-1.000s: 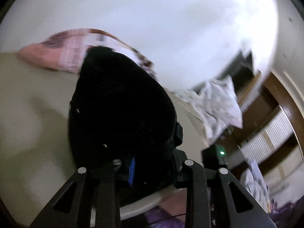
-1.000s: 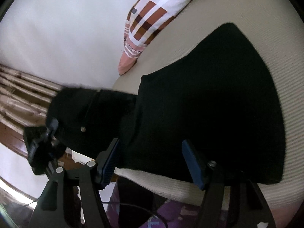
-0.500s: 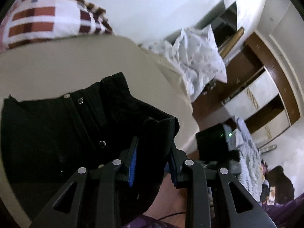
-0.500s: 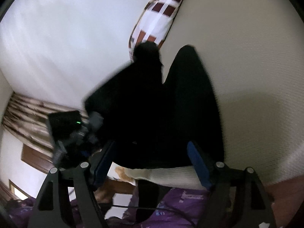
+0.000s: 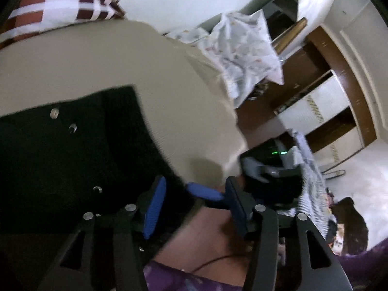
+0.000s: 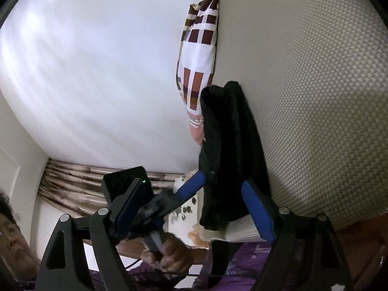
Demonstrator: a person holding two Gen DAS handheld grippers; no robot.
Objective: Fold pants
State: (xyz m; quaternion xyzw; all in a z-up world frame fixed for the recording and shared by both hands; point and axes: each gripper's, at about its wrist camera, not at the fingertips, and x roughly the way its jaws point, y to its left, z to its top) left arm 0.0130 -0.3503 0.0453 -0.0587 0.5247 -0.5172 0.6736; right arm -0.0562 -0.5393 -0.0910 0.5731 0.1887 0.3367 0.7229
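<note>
Black pants (image 5: 72, 160) flat on bed (image 5: 121, 58), at 10 o'clock of my left tongs (image 5: 194, 208), spread, empty. Right tongs (image 6: 223, 203) spread, straddling near hem; long axis toward 12.

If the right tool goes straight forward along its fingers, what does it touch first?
Most likely the black pants, folded on the beige bed cover. They already lie between the open fingers of the right tool. Depth is unclear, so the cover under them might be met at nearly the same time.
</note>
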